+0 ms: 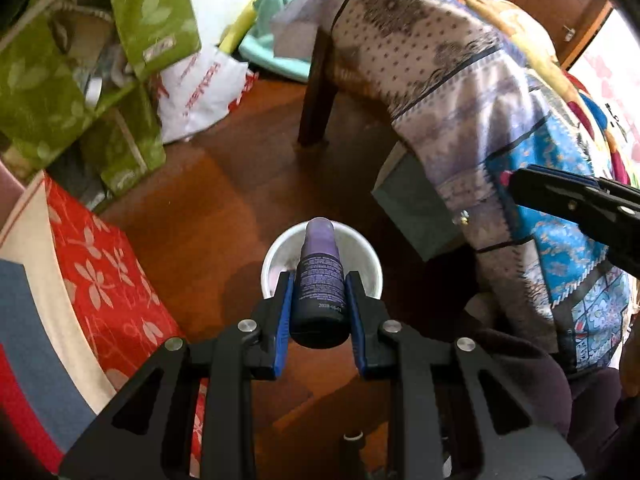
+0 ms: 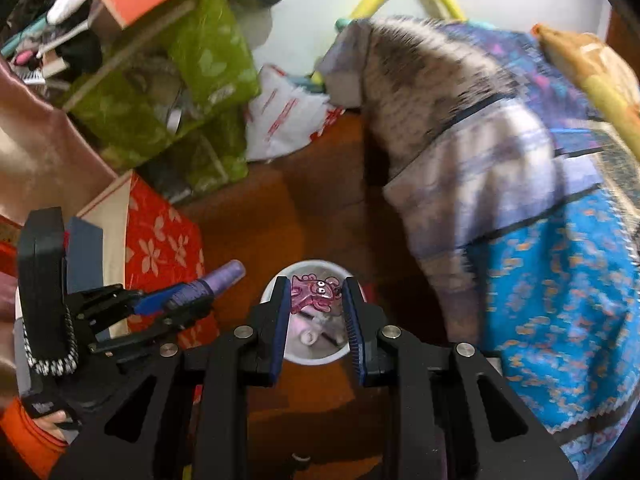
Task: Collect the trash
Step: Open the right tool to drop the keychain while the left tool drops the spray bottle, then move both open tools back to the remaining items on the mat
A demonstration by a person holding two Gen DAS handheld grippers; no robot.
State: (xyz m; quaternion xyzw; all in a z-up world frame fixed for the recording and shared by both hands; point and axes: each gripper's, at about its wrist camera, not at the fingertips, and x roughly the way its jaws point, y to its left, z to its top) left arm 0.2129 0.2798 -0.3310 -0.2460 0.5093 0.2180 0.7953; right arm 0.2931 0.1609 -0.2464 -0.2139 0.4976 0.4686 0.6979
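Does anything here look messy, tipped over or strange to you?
Nothing spilled. The white bin stands upright on the floor, trash inside. The green fabric boxes lean crookedly. Both tongs hold trash over the bin: a purple bottle and a pink wrapper.

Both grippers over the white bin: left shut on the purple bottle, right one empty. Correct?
Not quite. The right gripper is not empty: the right wrist view shows a pink cartoon wrapper between its fingers, above the white bin. The rest holds: the left gripper is shut on the purple bottle.
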